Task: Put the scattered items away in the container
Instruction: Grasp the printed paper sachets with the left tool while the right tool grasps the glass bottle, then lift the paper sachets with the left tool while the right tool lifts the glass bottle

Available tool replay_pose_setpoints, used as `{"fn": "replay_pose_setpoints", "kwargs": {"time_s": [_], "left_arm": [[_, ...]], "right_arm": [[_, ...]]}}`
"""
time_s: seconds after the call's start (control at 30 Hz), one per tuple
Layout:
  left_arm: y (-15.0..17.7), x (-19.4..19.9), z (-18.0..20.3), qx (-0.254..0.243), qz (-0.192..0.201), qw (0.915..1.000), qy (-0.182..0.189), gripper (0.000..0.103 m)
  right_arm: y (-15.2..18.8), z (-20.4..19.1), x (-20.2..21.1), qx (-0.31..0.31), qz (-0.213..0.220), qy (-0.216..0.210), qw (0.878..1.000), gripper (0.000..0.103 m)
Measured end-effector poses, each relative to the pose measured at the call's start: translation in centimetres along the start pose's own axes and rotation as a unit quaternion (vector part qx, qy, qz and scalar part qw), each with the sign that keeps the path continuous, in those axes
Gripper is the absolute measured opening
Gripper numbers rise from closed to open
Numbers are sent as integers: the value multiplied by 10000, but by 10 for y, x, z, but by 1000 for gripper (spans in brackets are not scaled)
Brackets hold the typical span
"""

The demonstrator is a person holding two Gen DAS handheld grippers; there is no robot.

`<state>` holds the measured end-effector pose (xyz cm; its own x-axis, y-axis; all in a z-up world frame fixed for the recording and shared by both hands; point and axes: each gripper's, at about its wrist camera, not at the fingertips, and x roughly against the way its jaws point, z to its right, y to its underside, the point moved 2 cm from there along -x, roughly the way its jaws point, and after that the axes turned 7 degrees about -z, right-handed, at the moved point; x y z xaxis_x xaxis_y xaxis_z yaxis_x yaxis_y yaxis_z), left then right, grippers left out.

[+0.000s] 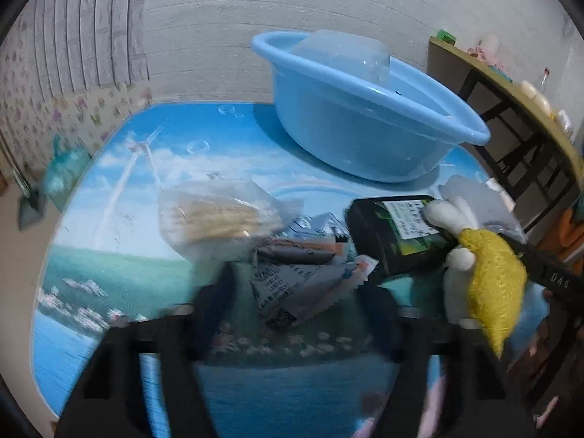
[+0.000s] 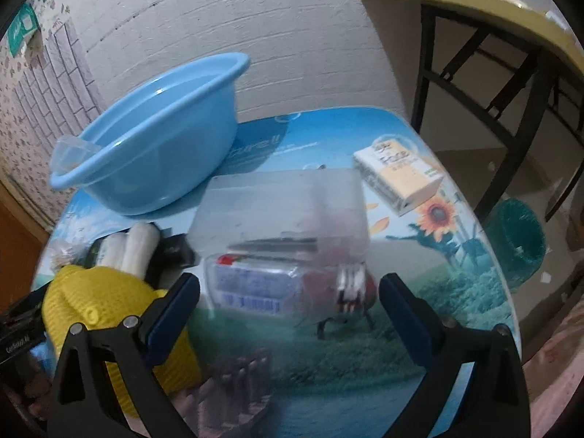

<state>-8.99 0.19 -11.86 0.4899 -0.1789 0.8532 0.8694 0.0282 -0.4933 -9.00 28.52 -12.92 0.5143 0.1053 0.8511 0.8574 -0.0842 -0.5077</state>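
Observation:
A light blue basin (image 1: 365,116) stands at the back of the table with a clear plastic box (image 1: 343,54) in it; the basin also shows in the right wrist view (image 2: 157,135). My left gripper (image 1: 299,303) is open, its jaws either side of grey snack packets (image 1: 292,284). A bag of biscuits (image 1: 219,215), a black box (image 1: 394,233) and a plush rabbit in yellow knit (image 1: 485,277) lie nearby. My right gripper (image 2: 288,303) is open around a clear plastic box (image 2: 284,233) holding small items. A tissue pack (image 2: 398,179) lies beyond it.
The table has a printed landscape cover (image 1: 109,255). A yellow-topped folding table (image 2: 474,7) stands at the right by the brick-pattern wall. A green waste bin (image 2: 518,244) sits on the floor beside the table.

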Motion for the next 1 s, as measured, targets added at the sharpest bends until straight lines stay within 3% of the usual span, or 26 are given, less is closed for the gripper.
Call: {"fn": "replay_pose_setpoints", "kwargs": {"time_s": [0.1, 0.27, 0.57, 1.0], "left_arm": [[1, 2, -1, -45, 0, 10000, 89, 48], [6, 11, -8, 49, 63, 9998, 165, 41], [24, 37, -17, 105, 223, 9996, 99, 41], [49, 46, -27, 65, 262, 9995, -150, 41]], "right_arm": [[-1, -1, -1, 99, -14, -25, 9999, 87], [2, -2, 3, 174, -1, -194, 9997, 87], [11, 2, 29, 177, 161, -367, 9990, 87], [36, -3, 34, 491, 26, -256, 9985, 87]]}}
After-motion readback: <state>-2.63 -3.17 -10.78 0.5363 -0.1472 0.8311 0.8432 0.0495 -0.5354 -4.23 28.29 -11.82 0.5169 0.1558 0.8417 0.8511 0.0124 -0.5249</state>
